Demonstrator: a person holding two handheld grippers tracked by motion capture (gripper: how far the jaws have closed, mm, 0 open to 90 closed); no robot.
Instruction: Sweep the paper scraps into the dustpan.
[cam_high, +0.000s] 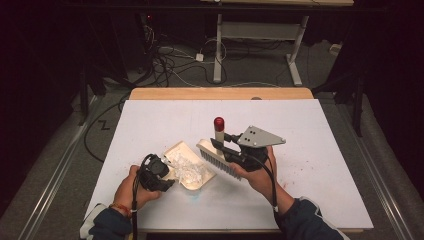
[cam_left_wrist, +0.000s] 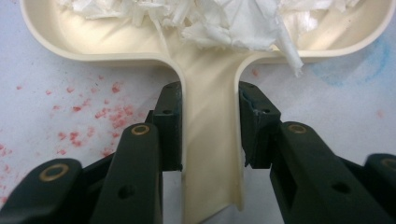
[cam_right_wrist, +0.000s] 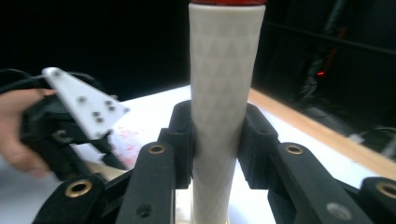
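Brush (cam_high: 216, 158), handle upright, bristles toward dustpan (cam_high: 187, 165)

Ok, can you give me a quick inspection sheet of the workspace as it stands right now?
Surface: white table top, faint red specks and a blue smudge.
Job's things: cream plastic dustpan holding shredded white paper; white-bristled brush with red-capped pale handle, held with its handle upright beside the pan.
Clutter: nothing seen.
Grippers: left tongs shut on the dustpan's handle; right tongs shut on the brush handle.
Cables: one black cable trailing from each gripper; tangled cables on the floor.
Surroundings: dark room, white desk frame behind.
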